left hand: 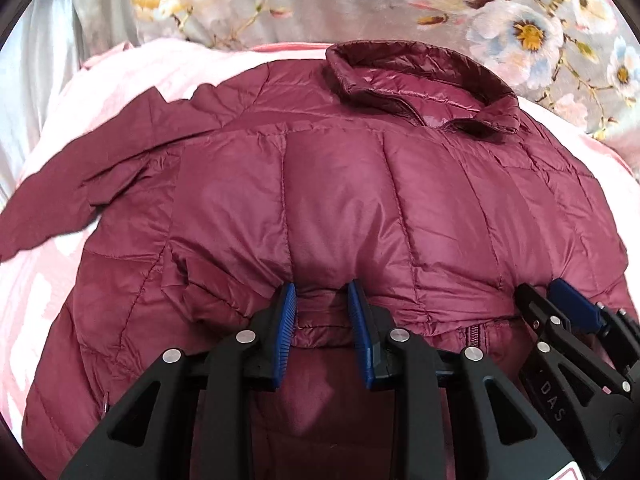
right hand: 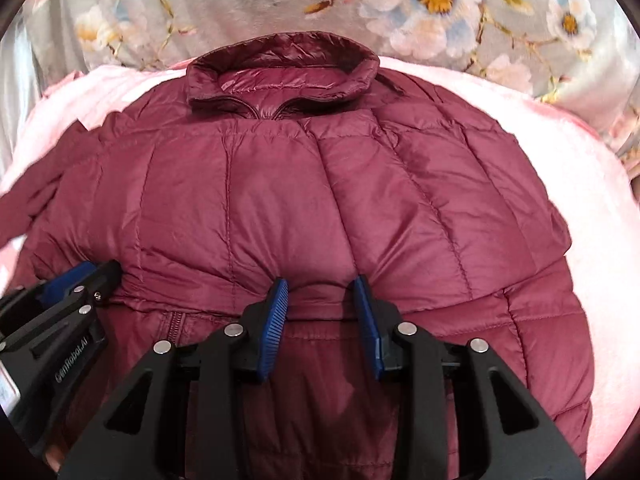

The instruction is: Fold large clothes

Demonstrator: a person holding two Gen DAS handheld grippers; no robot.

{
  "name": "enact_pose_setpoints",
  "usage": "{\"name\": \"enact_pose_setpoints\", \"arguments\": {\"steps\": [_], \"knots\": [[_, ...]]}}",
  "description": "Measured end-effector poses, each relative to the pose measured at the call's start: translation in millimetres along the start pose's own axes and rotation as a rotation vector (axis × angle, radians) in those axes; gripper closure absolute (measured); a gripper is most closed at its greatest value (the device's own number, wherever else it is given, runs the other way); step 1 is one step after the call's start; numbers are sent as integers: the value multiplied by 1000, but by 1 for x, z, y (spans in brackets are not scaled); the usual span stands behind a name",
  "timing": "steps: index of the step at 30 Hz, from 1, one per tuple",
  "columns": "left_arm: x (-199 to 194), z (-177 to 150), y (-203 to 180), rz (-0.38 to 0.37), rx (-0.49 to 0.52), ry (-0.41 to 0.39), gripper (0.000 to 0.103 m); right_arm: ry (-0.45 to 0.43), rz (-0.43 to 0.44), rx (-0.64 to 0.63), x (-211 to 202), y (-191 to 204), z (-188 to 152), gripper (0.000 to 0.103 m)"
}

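Note:
A maroon quilted down jacket (left hand: 340, 184) lies on a pink blanket, collar (left hand: 420, 76) at the far end, one sleeve (left hand: 80, 184) spread to the left. It also fills the right wrist view (right hand: 320, 192). A folded-over part of the jacket rests across its body. My left gripper (left hand: 322, 300) is open, its blue pads on either side of the folded edge (left hand: 320, 320), fabric between them. My right gripper (right hand: 320, 296) is also open around the same edge further right. Each gripper shows in the other's view: the right gripper (left hand: 560, 308) and the left gripper (right hand: 84, 280).
The pink blanket (right hand: 580, 184) covers the bed under the jacket. A grey floral bedspread (left hand: 360, 0) lies beyond the collar. A zipper (right hand: 176, 324) runs near the folded edge.

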State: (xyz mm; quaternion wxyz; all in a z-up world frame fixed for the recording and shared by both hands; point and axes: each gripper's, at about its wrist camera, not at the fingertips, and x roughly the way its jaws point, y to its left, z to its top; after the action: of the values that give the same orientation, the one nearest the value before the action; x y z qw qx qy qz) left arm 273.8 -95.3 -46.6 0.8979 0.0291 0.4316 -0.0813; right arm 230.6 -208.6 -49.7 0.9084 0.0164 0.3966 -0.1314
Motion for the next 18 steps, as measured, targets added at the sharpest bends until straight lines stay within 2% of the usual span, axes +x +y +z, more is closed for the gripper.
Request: {"name": "enact_pose_setpoints", "arguments": {"steps": [7, 8, 13, 15, 18], "knots": [[0, 1, -1, 4, 2, -15, 76, -3, -6, -3, 1, 0, 0, 70], [0, 1, -2, 25, 2, 5, 76, -3, -7, -4, 1, -1, 0, 70], [-1, 1, -3, 29, 6, 4, 75, -1, 8, 9, 2, -3, 0, 69], [-2, 2, 1, 5, -13, 4, 74, 0, 18, 19, 2, -5, 1, 69], [-12, 5, 26, -93, -108, 26, 73, 3, 31, 27, 2, -6, 2, 69]]}}
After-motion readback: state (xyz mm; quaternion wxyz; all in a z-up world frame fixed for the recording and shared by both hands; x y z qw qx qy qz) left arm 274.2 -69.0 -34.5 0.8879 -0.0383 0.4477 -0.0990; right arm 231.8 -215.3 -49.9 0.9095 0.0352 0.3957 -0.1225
